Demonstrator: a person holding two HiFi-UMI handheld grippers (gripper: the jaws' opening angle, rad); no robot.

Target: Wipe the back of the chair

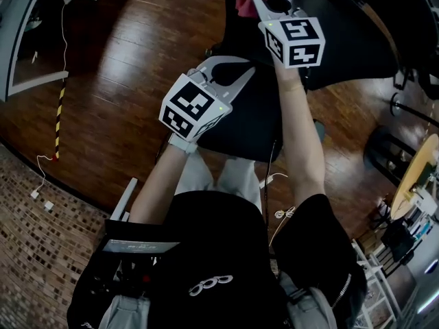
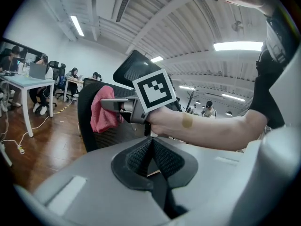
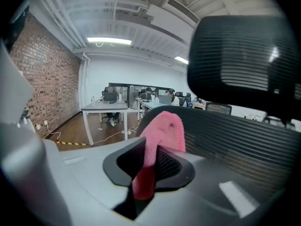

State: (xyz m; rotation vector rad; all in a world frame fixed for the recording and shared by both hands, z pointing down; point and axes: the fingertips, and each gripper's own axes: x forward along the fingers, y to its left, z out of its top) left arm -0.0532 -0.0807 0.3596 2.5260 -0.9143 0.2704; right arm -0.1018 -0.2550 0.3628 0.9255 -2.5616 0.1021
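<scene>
Right tool [image 3: 149, 161]: clamped on a pink cloth [image 3: 162, 128], lower end pinched between the pads, upper end folded up and over ahead of the jaws. Cloth against the upper part of the black mesh chair back [image 3: 244, 140], just under the headrest [image 3: 240, 60]. From the head view: raised at the far end of the outstretched right forearm [image 1: 298, 125], cloth at the tips, next to the dark chair.

Left tool [image 2: 151, 149]: jaws together, nothing between the pads. Held apart from the chair back, lower than the right tool and beside the right forearm. Aimed across at that arm and at the cloth on the mesh.

Surroundings: wooden floor [image 1: 137, 46] under the chair; white bench [image 3: 103, 108] farther down the room with seated people behind it, too small to describe; brick wall [image 3: 47, 74] along one side.
</scene>
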